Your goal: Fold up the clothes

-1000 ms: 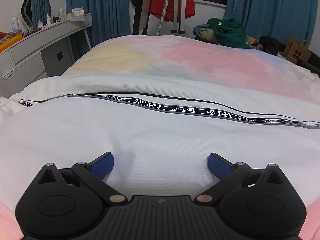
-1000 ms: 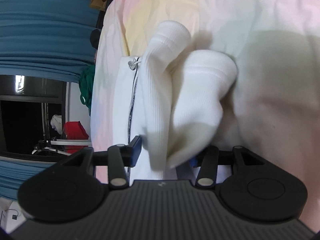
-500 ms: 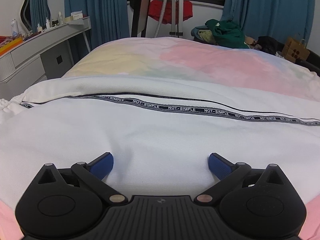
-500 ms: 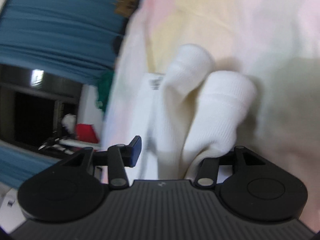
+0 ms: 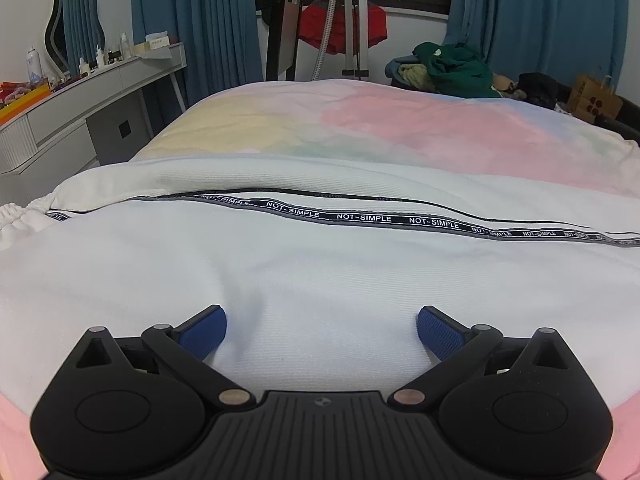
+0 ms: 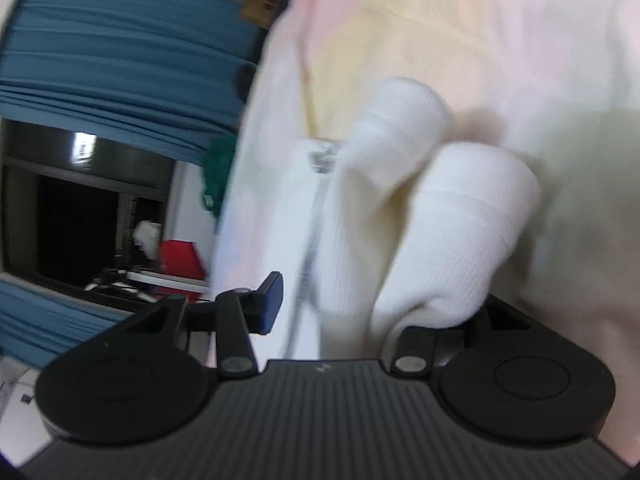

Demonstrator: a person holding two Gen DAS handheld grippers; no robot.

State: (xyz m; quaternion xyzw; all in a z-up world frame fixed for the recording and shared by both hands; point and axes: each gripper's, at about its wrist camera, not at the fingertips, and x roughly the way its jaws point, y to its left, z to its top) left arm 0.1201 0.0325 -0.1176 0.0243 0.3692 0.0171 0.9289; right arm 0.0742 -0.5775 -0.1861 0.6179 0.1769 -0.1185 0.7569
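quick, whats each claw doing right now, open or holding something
Left claw: open, its blue pads resting on the white garment, gripping nothing.
Right claw: white cuffs bunched between its fingers; one pad hidden, so a firm grip cannot be told.

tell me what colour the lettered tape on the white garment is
Black with white lettering, on the tape; clearest in the left wrist view.

The garment lies spread across the near part of the bed, its lettered tape running left to right. The left tool sits over the garment's near edge. Left of the bed stands a worktop; behind the bed, a rack; at the far right, a clothes pile. Two cuffs rise side by side before the right tool.
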